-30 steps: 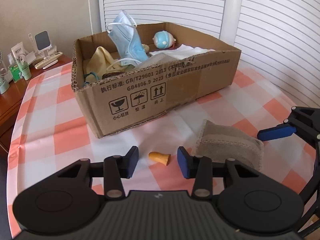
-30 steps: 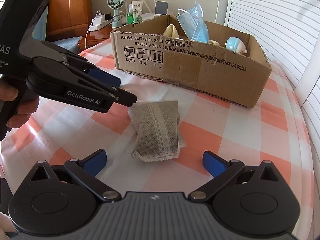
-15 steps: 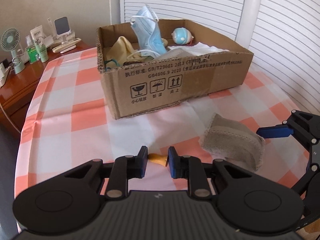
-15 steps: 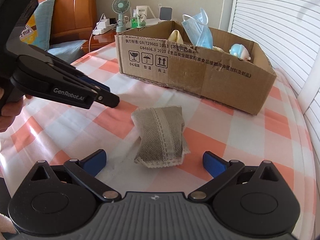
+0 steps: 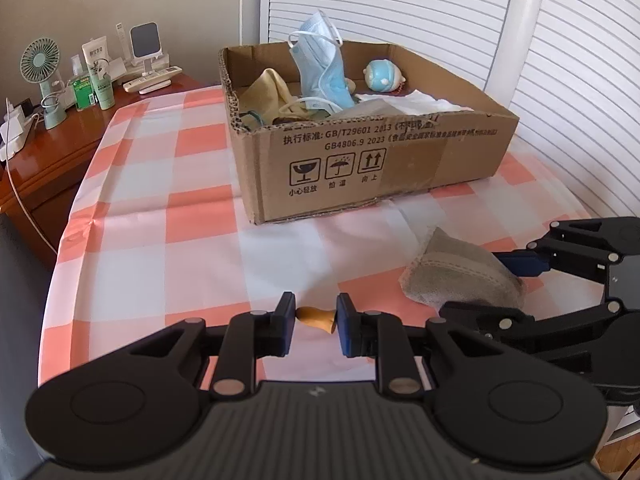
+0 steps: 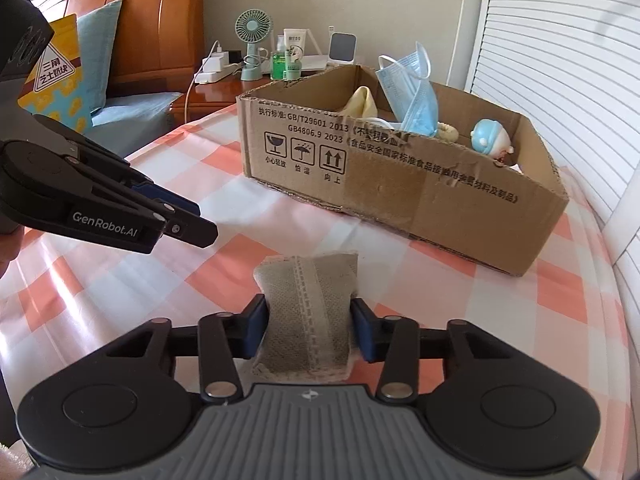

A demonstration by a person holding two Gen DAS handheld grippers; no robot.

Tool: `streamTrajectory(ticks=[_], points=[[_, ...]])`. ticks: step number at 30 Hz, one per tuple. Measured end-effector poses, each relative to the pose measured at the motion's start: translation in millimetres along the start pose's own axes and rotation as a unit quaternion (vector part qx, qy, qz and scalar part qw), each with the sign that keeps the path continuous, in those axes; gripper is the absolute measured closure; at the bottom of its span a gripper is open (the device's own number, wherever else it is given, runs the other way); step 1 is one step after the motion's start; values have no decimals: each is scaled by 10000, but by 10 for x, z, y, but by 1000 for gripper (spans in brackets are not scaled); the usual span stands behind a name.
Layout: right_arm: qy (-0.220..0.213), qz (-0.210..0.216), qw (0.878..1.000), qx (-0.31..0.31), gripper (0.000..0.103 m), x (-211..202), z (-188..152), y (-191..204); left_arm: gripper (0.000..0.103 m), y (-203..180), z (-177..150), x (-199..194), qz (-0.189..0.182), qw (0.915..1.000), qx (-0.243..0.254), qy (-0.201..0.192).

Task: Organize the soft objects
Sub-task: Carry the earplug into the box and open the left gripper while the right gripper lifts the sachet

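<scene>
My left gripper (image 5: 316, 322) is shut on a small orange foam earplug (image 5: 315, 317) and holds it just above the checked tablecloth (image 5: 160, 216). My right gripper (image 6: 308, 330) is shut on a grey-brown fabric sachet (image 6: 308, 312); the sachet also shows in the left wrist view (image 5: 460, 276). The cardboard box (image 5: 384, 156) stands behind them, holding a blue face mask (image 5: 320, 68), a yellow cloth (image 5: 268, 96), a white cloth (image 5: 416, 102) and a blue-white plush toy (image 5: 382, 76). The left gripper also appears in the right wrist view (image 6: 192, 228), left of the sachet.
A wooden bedside table (image 5: 36, 140) at the left carries a green fan (image 5: 42, 80), bottles and a phone stand. White louvred doors (image 5: 440, 8) rise behind the box. A bed headboard and blue pillow (image 6: 92, 68) are left in the right wrist view.
My right gripper closed from wide open onto the sachet. My left gripper closed on the earplug and lifted back with it, so the box looks farther away.
</scene>
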State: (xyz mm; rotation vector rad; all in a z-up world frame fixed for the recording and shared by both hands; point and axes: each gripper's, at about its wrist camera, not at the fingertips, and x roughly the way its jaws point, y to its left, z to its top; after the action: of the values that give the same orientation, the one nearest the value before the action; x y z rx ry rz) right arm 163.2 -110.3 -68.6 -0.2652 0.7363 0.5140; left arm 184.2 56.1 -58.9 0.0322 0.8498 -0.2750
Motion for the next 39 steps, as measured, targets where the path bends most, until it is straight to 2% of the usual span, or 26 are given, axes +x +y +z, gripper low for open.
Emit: streamTrajectory(ticks=[5,19,26,34,35,37,38,39], points=[[-2,-94,10000,2,64,-52,0,2,83,-44,5,-34,-25,9999,102,10],[-135,-19,9998,159,66,-445,37,-180,83,-204,156,-391,-219,9977,616,-159],[-357,-82,9992,155,66,-626,186,-292,83,-295,542,-477,-238,9947,806,-598],[-637,-241,9976,157,66,-743,350,-405,82,-390,1138,-254,-219,9915,864,-948],[-661,-256,9974,154,66,-762,367,-422,79,-393,1191,-212,-193,9910,853,-1009],[-703,-293,9969,179,66,-772,398,-451,57,-396,1251,-131,-37,9907,777,-1119],[-716,-288,9968,188,66,-775,415,-468,23,-395,1265,-96,51,9911,734,-1114],[-725,-287,9967,202,66,-774,433,-484,3,-387,1258,-79,195,9910,657,-1153]])
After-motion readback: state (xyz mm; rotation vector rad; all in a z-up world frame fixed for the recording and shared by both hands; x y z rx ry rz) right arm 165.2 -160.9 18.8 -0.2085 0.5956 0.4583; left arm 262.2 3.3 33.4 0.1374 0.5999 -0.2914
